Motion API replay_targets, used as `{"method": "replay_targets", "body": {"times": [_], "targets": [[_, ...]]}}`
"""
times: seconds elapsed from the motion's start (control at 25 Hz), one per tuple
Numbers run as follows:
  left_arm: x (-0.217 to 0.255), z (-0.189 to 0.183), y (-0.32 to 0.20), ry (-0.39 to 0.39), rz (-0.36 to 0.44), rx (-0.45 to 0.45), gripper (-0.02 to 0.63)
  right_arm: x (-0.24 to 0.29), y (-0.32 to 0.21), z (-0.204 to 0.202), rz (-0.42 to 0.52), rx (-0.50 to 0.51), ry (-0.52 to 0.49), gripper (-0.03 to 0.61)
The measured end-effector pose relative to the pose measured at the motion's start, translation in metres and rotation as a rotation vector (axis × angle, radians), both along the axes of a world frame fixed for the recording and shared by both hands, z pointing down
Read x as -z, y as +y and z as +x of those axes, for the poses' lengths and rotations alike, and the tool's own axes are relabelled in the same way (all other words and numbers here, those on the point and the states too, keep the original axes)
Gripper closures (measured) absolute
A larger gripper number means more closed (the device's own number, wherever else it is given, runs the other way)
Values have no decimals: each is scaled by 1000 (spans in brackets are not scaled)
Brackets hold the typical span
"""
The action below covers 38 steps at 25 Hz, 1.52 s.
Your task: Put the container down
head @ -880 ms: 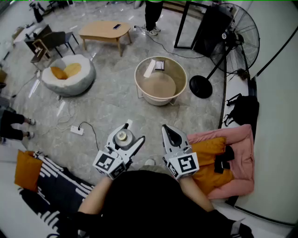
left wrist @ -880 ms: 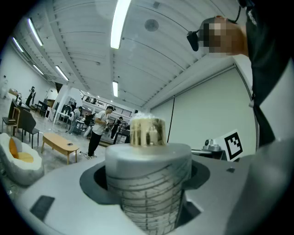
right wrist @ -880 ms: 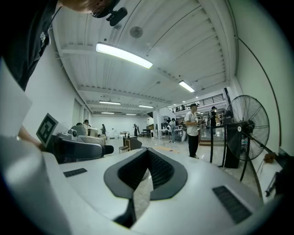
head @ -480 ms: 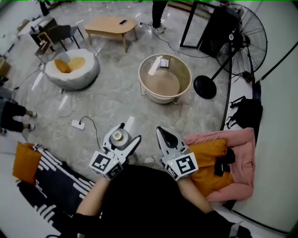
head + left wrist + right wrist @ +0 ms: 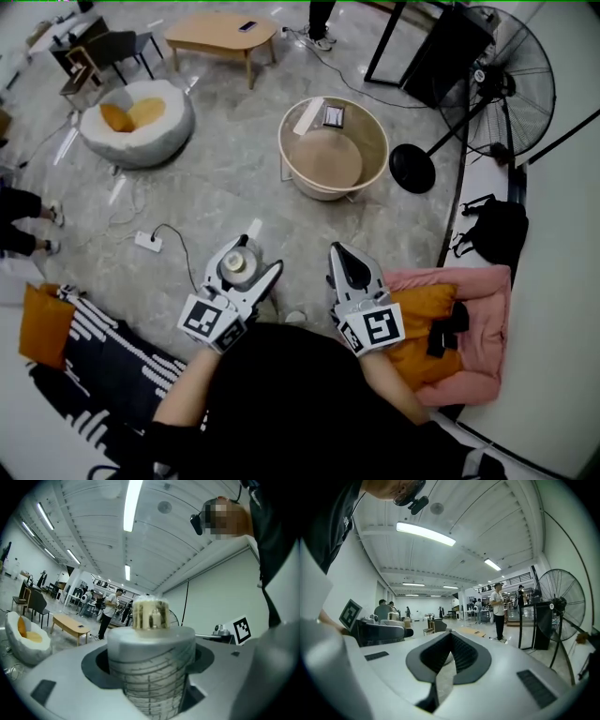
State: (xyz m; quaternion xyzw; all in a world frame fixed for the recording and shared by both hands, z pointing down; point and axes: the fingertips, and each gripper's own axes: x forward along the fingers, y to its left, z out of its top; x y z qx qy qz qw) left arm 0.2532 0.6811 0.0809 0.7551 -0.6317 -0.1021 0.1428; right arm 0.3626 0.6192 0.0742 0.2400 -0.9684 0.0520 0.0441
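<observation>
Clear plastic with printed measuring lines, a grey lid and a cream cap on top: that's the container, and it sits upright in the left gripper, whose jaws are spread wide and clamped on its sides. It's up in the air in front of the person, well above the grey marble floor, so it's not put down yet. The right gripper is empty, with its jaws closed together at the tips. If I were doing this step, I'd aim for the round beige table ahead, since it looks like the nearest flat spot. It's well apart from both grippers though, so that means stepping or reaching forward first. Keep the container level on the way down, pick a bare patch away from the card and the small dark thing already lying in there, and don't let go until the base is fully resting. Then open up and back straight out so a pad doesn't clip the lid and tip it over. Compared with half a second ago, honestly not much has changed: the left gripper still has the same grip at about the same height, the right one has drifted slightly right, and the whole view has shifted a little.
</observation>
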Motion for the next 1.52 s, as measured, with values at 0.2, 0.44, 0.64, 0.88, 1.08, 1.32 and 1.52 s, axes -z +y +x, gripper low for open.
{"method": "replay_targets", "body": {"times": [0.2, 0.44, 0.64, 0.88, 1.08, 1.32, 1.52], "targets": [[-19, -45, -43, -22, -18, -45, 262, -9, -46, -42, 5, -23, 40, 557], [-19, -109, -108, -26, -13, -44, 262, -15, -117, -96, 7, -57, 77, 557], [-11, -162, -156, -25, -6, -27, 262, -16, -169, -143, -13, -59, 79, 557], [-13, -235, -204, -2, -18, -51, 262, -1, -225, -213, -18, -69, 77, 557], [-9, -299, -236, -14, -12, -41, 262, -6, -265, -270, -10, -103, 138, 557], [-3, -366, -267, -33, 4, -38, 262, -5, -292, -330, 3, -109, 157, 557], [2, -400, -280, -70, 32, -36, 262, -15, -299, -358, -18, -106, 185, 557]]}}
